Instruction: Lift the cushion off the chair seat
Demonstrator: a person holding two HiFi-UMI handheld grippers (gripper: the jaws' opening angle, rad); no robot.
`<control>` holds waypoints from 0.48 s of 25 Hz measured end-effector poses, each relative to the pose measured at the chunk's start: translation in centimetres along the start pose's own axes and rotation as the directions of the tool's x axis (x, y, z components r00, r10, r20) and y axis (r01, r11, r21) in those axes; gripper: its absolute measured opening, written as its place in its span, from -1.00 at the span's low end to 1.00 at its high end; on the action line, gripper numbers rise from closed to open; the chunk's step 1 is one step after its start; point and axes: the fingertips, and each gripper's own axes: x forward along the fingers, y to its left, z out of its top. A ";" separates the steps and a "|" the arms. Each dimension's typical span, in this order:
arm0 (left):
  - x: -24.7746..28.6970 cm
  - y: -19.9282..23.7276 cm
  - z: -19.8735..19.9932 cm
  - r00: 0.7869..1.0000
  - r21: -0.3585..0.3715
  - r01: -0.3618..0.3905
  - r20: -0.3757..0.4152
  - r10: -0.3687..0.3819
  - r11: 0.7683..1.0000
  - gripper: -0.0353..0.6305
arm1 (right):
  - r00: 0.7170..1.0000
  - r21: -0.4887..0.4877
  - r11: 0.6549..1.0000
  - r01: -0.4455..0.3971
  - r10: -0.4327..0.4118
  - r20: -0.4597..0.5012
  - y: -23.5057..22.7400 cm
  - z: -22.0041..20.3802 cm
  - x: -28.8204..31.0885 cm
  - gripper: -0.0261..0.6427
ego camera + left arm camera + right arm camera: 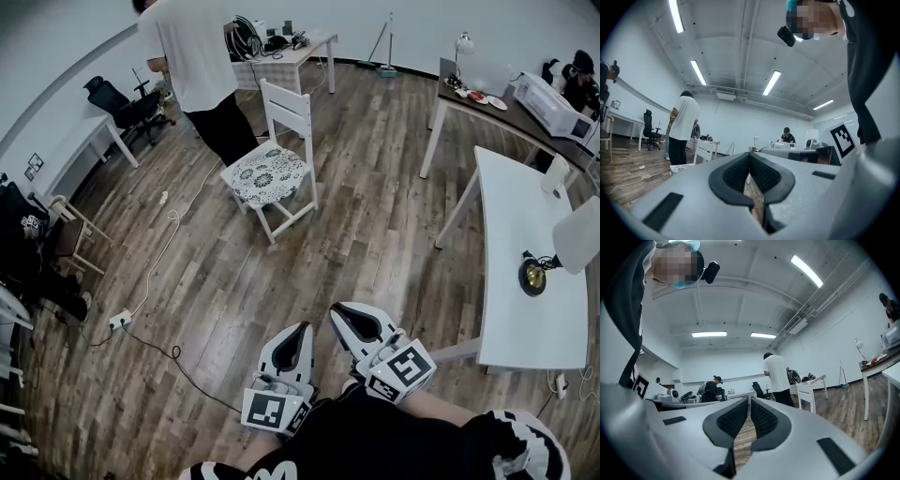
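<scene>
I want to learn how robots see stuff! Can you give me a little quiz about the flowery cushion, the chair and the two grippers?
1. True or false: the cushion lies on the seat of the white chair.
2. What do the left gripper and the right gripper hold? A) the cushion B) a cable C) nothing, both are shut and empty
3. Fill in: the standing person beside the chair wears a ___ top.
Key: 1 true; 2 C; 3 white.
</scene>
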 end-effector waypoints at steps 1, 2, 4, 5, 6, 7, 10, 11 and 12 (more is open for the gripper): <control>0.3 -0.1 -0.1 1.000 -0.003 -0.002 0.001 0.002 1.000 -0.89 | 1.000 -0.009 1.000 -0.003 0.003 0.000 -0.2 0.0 -0.1 -0.82; 0.6 -0.3 -0.1 1.000 -0.005 -0.004 0.002 0.004 1.000 -0.89 | 1.000 -0.020 1.000 -0.006 0.006 0.000 -0.5 0.0 -0.3 -0.82; 1.2 -0.8 -0.3 1.000 -0.006 -0.006 0.006 0.006 1.000 -0.89 | 1.000 -0.029 1.000 -0.011 0.011 0.004 -1.1 0.1 -0.7 -0.82; 1.4 -1.1 -0.4 1.000 -0.006 -0.008 0.008 0.008 1.000 -0.89 | 1.000 -0.028 1.000 -0.013 0.013 0.007 -1.4 0.2 -0.9 -0.82; 1.6 -1.4 -0.5 1.000 -0.007 -0.010 0.010 0.010 1.000 -0.89 | 1.000 -0.028 1.000 -0.014 0.015 0.008 -1.7 0.2 -1.0 -0.82; 1.7 -1.6 -0.7 1.000 -0.009 -0.013 0.012 0.013 1.000 -0.89 | 1.000 -0.029 0.999 -0.016 0.016 0.007 -2.0 0.2 -1.2 -0.82; 1.9 -2.1 -1.2 1.000 -0.014 -0.025 0.007 0.025 1.000 -0.89 | 1.000 -0.044 0.999 -0.024 0.024 0.001 -2.5 0.0 -1.7 -0.82; 2.0 -2.3 -1.4 1.000 -0.014 -0.030 0.005 0.030 0.999 -0.89 | 1.000 -0.044 0.999 -0.029 0.029 -0.002 -2.6 -0.1 -1.8 -0.82; 2.1 -2.4 -1.4 0.999 -0.014 -0.035 0.003 0.035 0.999 -0.89 | 0.999 -0.040 0.999 -0.034 0.034 -0.004 -2.8 -0.2 -1.9 -0.82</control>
